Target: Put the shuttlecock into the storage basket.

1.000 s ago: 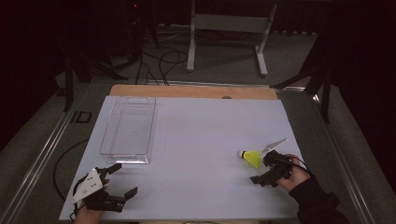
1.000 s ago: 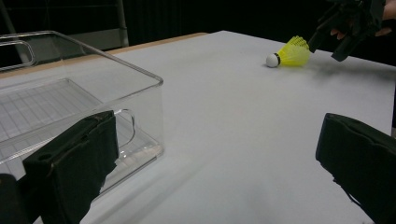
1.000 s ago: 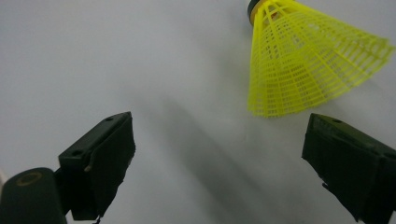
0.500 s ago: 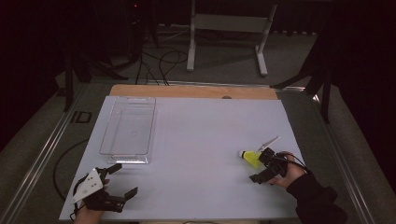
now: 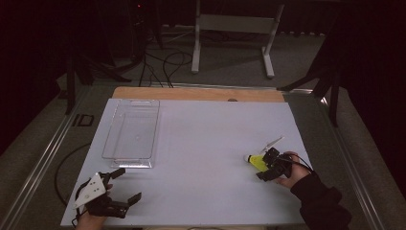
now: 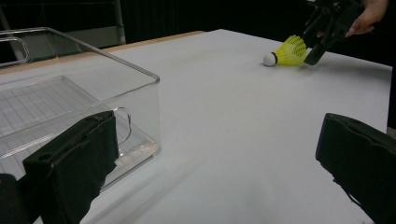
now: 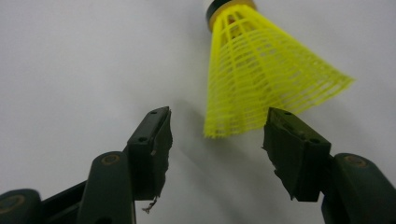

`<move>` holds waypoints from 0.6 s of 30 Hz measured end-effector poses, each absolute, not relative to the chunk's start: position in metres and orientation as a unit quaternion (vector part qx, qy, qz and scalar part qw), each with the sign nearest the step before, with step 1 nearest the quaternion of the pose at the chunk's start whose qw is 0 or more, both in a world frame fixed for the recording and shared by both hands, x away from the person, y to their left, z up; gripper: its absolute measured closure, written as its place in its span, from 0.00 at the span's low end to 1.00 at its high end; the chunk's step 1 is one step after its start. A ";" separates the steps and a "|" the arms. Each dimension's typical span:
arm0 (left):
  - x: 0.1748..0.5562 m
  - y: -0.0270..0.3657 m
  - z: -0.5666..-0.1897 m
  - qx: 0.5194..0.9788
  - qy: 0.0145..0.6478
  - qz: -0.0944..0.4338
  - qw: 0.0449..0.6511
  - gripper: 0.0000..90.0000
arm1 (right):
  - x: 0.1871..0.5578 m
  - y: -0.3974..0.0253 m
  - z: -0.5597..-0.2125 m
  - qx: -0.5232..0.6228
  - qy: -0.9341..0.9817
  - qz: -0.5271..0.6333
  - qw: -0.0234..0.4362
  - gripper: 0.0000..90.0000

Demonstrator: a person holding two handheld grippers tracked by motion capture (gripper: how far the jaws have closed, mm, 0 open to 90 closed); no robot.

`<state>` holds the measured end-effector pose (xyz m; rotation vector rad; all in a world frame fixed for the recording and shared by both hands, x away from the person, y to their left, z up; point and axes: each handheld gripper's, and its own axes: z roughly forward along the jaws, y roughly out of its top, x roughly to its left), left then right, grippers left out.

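Note:
A yellow plastic shuttlecock (image 5: 257,161) (image 6: 289,51) (image 7: 261,84) with a white cork tip lies on its side on the white table, at the right. My right gripper (image 5: 266,165) (image 7: 217,126) is open just behind its skirt, the jaws on either side of the skirt's rim without gripping it. My left gripper (image 5: 127,184) (image 6: 219,149) rests open at the table's front left corner, nothing between its jaws. A clear plastic bin (image 5: 131,132) (image 6: 70,93) stands empty just beyond it.
The white table (image 5: 206,134) ends in a wooden strip (image 5: 196,93) at the far side. A metal stand (image 5: 230,33) and cables lie on the floor beyond. A rail (image 5: 43,158) runs along the table's left.
My right gripper has moved forward and slightly left up to the shuttlecock's skirt. The shuttlecock stays on the table. My left gripper has not moved.

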<state>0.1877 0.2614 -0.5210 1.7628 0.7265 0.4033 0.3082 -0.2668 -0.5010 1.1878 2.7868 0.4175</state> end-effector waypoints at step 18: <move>0.188 0.261 -0.521 0.750 0.308 0.168 0.561 0.00 | 0.327 -0.257 -0.504 0.375 0.918 0.117 0.049 0.76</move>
